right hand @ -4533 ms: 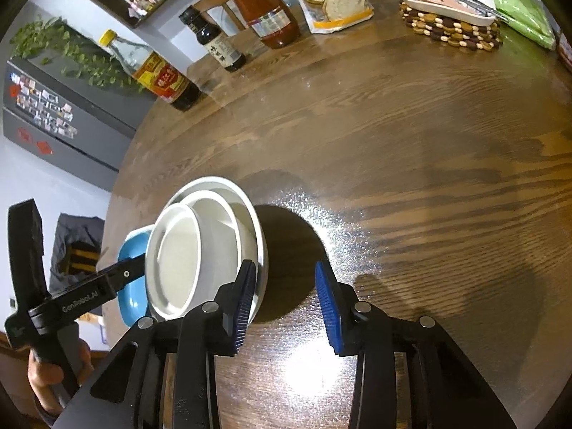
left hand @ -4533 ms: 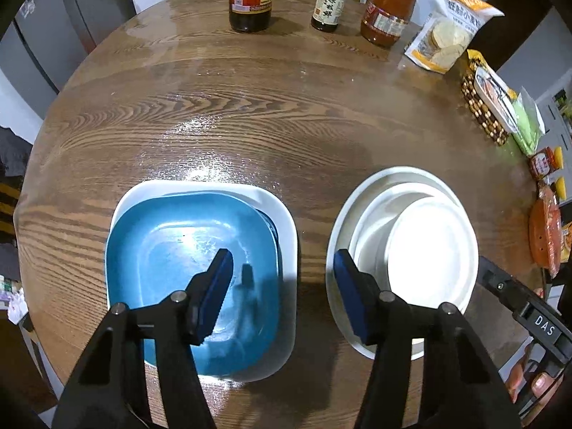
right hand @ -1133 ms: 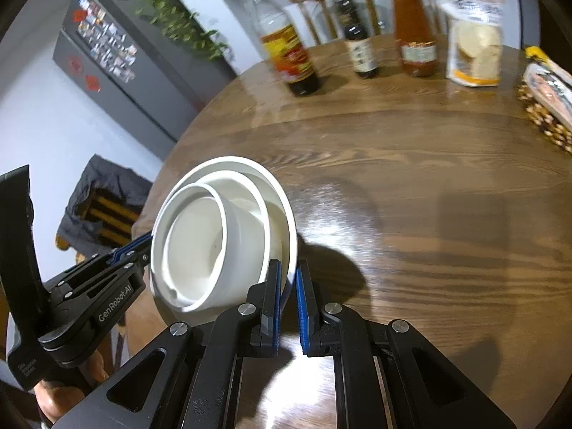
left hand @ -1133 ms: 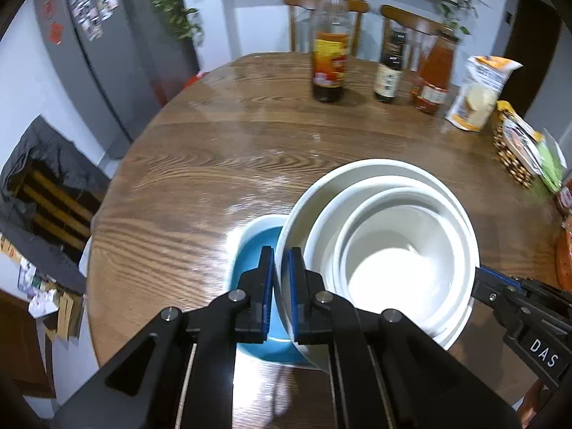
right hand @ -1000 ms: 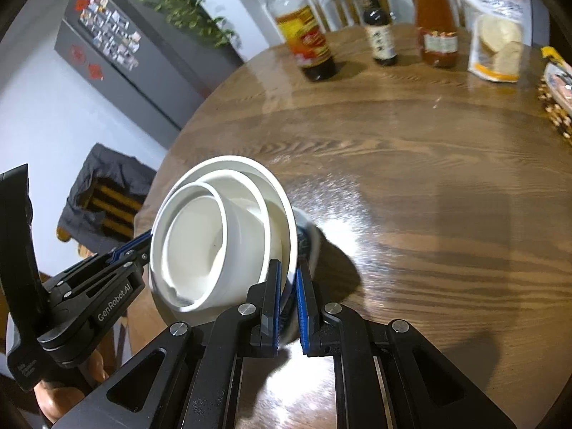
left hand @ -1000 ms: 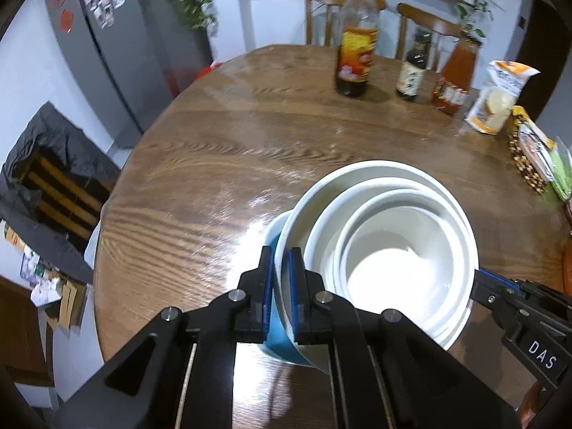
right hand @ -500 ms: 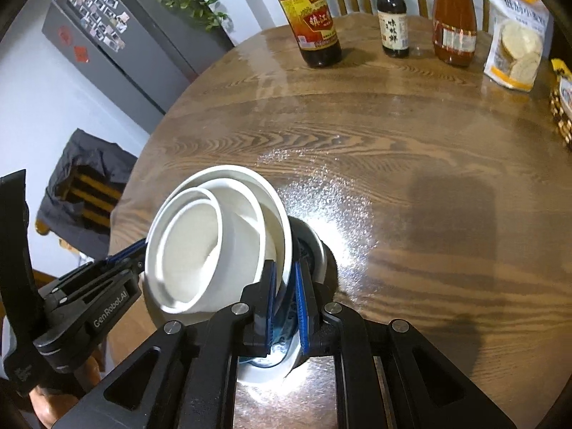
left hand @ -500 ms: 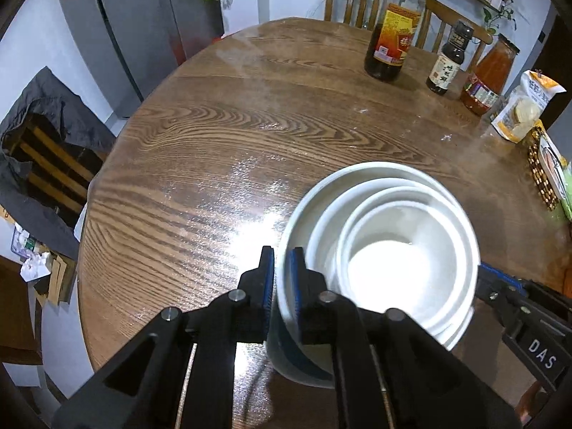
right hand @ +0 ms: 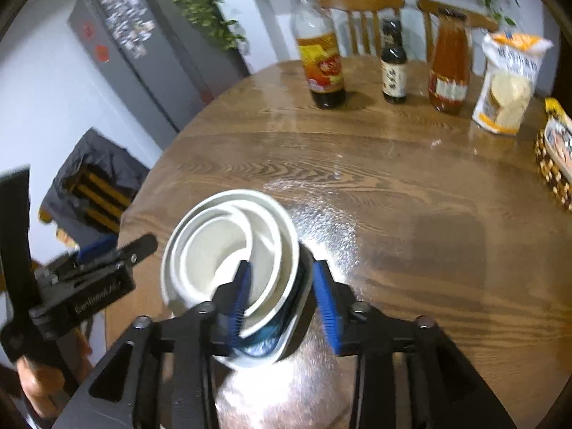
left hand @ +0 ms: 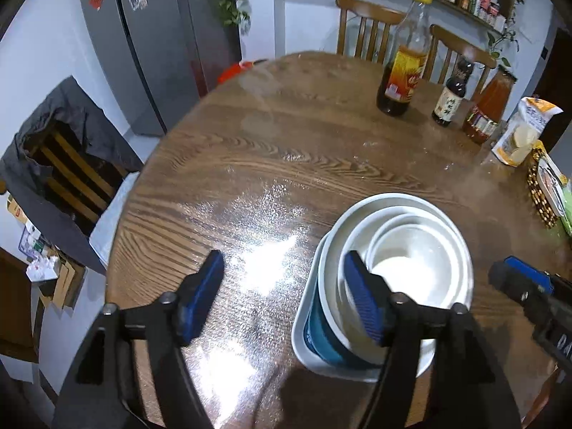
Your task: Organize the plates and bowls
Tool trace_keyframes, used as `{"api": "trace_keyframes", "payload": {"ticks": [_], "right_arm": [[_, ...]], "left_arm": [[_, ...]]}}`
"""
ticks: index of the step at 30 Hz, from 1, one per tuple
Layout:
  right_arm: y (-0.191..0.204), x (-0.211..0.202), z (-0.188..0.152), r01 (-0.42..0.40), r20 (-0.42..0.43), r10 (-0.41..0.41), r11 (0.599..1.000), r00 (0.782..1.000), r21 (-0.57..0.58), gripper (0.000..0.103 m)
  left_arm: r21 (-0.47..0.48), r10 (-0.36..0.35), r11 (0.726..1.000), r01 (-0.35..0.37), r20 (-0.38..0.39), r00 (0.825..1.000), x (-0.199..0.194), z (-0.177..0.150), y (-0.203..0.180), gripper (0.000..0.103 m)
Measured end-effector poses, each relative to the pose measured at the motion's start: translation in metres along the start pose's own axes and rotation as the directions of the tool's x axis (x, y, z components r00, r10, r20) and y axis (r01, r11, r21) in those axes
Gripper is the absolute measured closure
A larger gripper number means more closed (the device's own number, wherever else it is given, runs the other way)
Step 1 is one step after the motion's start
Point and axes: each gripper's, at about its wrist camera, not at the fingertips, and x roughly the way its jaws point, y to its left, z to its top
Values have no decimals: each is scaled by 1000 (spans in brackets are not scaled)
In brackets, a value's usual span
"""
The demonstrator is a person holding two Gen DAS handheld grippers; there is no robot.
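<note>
A stack of nested white bowls (left hand: 407, 250) rests on a blue plate (left hand: 321, 339), which lies in a white square plate (left hand: 304, 336) on the round wooden table (left hand: 250, 164). My left gripper (left hand: 286, 293) is open and empty, its right finger over the stack's left rim. In the right wrist view the white bowls (right hand: 221, 246) sit on the blue plate (right hand: 264, 343). My right gripper (right hand: 282, 300) is open, its jaws straddling the stack's right rim without gripping.
Three bottles (left hand: 404, 75) stand at the far side, with a snack bag (left hand: 522, 132) and a woven basket (left hand: 543, 193) at the right. Chairs (left hand: 368, 25) stand behind the table. A fridge (left hand: 150, 35) and a draped chair (left hand: 64, 157) stand at the left.
Both grippers were shut on the white bowl stack's rim and carried it over the blue plate. Now the stack rests on the plates and both grippers have opened and let go.
</note>
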Motion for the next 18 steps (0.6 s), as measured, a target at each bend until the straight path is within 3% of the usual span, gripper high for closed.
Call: {"api": "trace_keyframes", "payload": {"ticks": [4, 7, 18], "right_arm": [[9, -17, -17, -6, 21, 8, 997, 1000, -80, 29], [11, -24, -27, -21, 20, 23, 994, 1000, -106, 22], [22, -40, -59, 5, 62, 11, 967, 998, -256, 19]], "left_arm": [[29, -16, 999, 15, 20, 1000, -18, -9, -6, 15], [57, -25, 998, 23, 23, 999, -29, -19, -11, 4], [61, -17, 998, 15, 28, 999, -55, -46, -21, 1]]}}
